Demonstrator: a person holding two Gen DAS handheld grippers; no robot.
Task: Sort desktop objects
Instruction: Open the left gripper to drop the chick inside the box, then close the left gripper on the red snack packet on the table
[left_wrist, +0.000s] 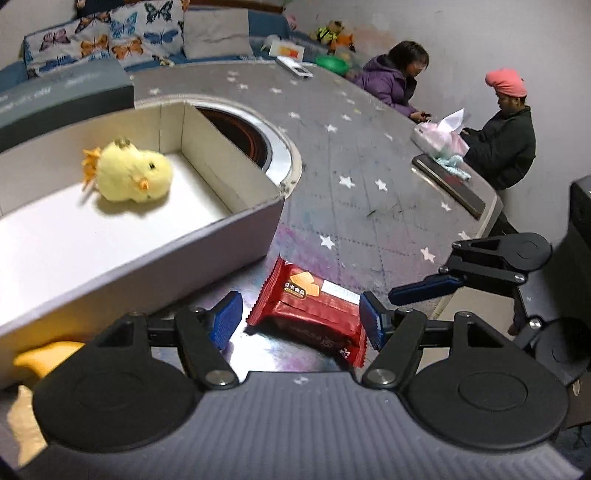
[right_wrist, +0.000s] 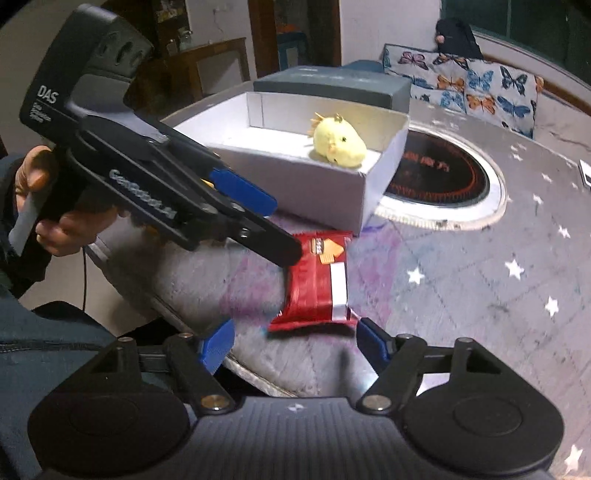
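Note:
A red snack packet (left_wrist: 310, 314) (right_wrist: 317, 280) lies flat on the grey star-patterned table (left_wrist: 351, 155) (right_wrist: 480, 258), beside a white open box (left_wrist: 147, 266) (right_wrist: 295, 184). A yellow plush chick (left_wrist: 129, 177) (right_wrist: 338, 144) lies inside the box. My left gripper (left_wrist: 298, 319) (right_wrist: 284, 229) hovers open over the packet. Its blue pads (left_wrist: 225, 319) straddle the packet, with a gap showing on the left side. My right gripper (right_wrist: 295, 345) is open just short of the packet's near end. One of its blue fingertips (left_wrist: 424, 290) shows in the left wrist view.
A dark grey box (left_wrist: 62, 96) (right_wrist: 332, 85) stands behind the white one. A round cooker (left_wrist: 251, 136) (right_wrist: 439, 173) is set into the table. A yellow object (left_wrist: 44, 358) lies by the box's near wall. Two people sit at the far edge by a tissue pack (left_wrist: 439, 140) and a dark slab (left_wrist: 447, 181).

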